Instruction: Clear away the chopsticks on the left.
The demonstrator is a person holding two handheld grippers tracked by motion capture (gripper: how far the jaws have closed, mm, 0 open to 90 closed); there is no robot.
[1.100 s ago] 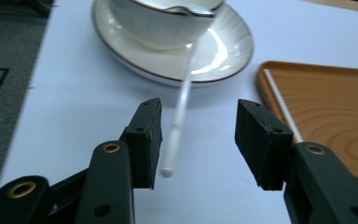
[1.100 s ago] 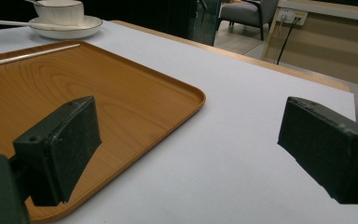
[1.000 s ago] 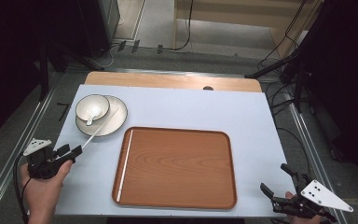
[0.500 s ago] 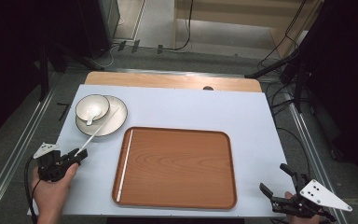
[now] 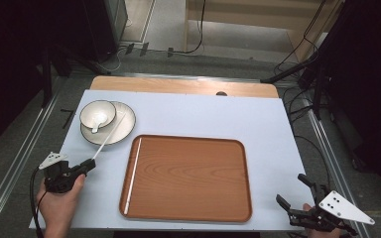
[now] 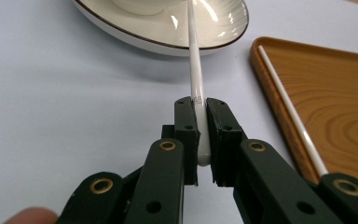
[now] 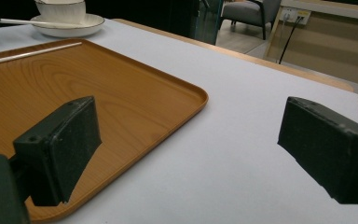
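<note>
Moved slightly toward the table's near edge, the left gripper point(image 6: 203, 140) has just been closing and now clamps a smooth white chopstick point(image 6: 195, 70) whose far end leans on the glossy round plate point(image 5: 124, 130). Right gripper point(image 7: 186, 154) stays released beside the wooden tray point(image 5: 188, 178)

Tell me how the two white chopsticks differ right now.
The gripped chopstick is clamped at its end by the left gripper, its far end resting on the plate; the tray chopstick lies flat and free along the tray's left edge. Both are slim and white.
</note>
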